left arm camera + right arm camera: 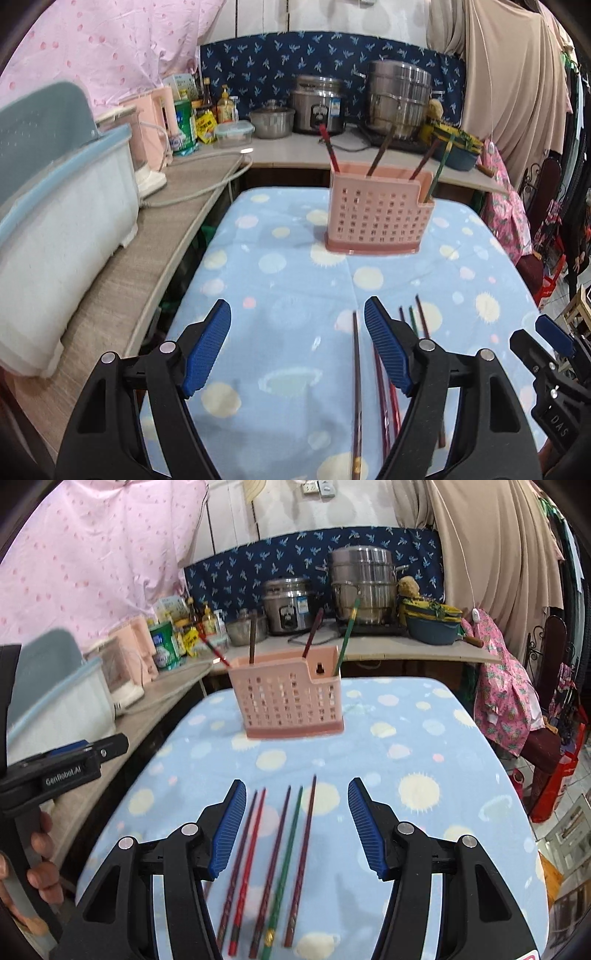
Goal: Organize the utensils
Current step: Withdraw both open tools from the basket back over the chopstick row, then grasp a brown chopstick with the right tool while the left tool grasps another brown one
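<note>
We judge the job a little under half done. The pink perforated utensil holder (291,698) stands upright at the far middle of the surface (424,775), which is covered with a blue spotted cloth, and four chopsticks already stand tilted in it: a red one (213,650) at the left, two dark ones, and a green one (347,635) in the lower right-hand compartment. Five loose chopsticks (280,860) lie side by side on the near part of the surface, pointing away from us, so those are what is left to move. Our right tongs (297,827) are spread wide and empty, hovering over that row with all five between the blue pads. Our left tongs (297,347), also spread and holding nothing, sit just to the left, with one dark chopstick (356,387) between their pads. The next step, we think, is to pinch one and carry it to the holder.
</note>
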